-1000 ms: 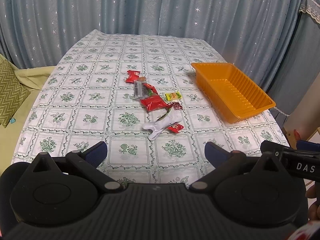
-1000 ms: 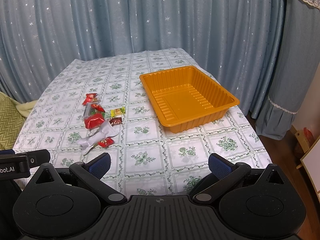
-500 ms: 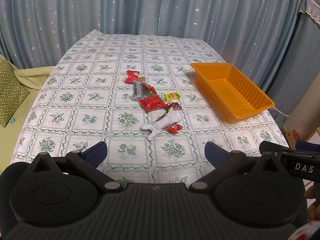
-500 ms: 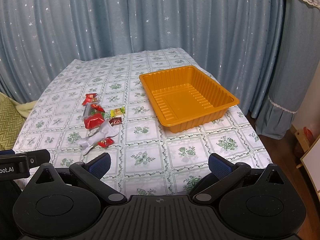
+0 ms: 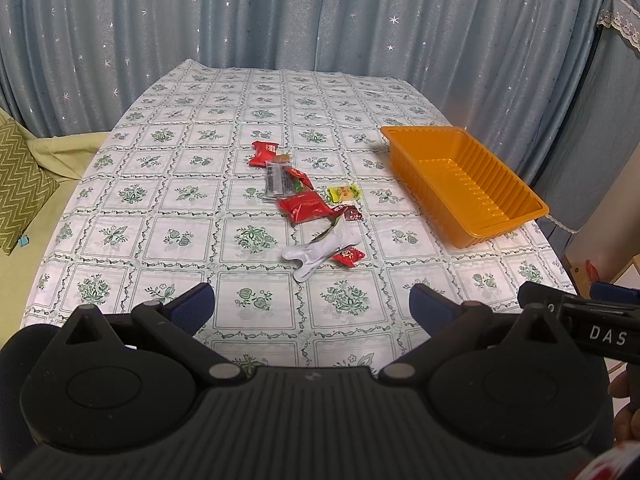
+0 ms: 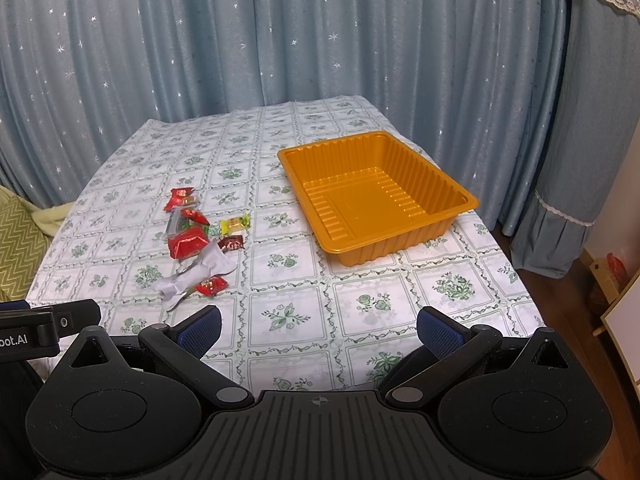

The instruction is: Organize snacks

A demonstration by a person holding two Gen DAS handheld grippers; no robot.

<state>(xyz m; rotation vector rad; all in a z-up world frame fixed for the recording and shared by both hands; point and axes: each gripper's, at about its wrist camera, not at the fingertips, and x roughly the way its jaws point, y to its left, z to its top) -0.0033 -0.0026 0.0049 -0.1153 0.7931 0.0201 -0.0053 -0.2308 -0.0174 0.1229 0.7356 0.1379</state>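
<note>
1. The left gripper [image 5: 310, 306] is held above the near edge of the desk [image 5: 180, 200]; its fingers [image 5: 192, 306] are spread wide with nothing between them.
2. The right gripper [image 6: 318, 330] is also held wide open with nothing in it.
3. The snacks [image 5: 306, 208] are piled mid-desk.
4. The orange tray [image 6: 452, 192] is seen to their right, apart, with nothing inside.

Mixed wrapped snacks [image 5: 310, 208] lie clustered mid-table before me; ribbed orange tray [image 6: 436, 224] stands apart, right, holding nothing.
</note>
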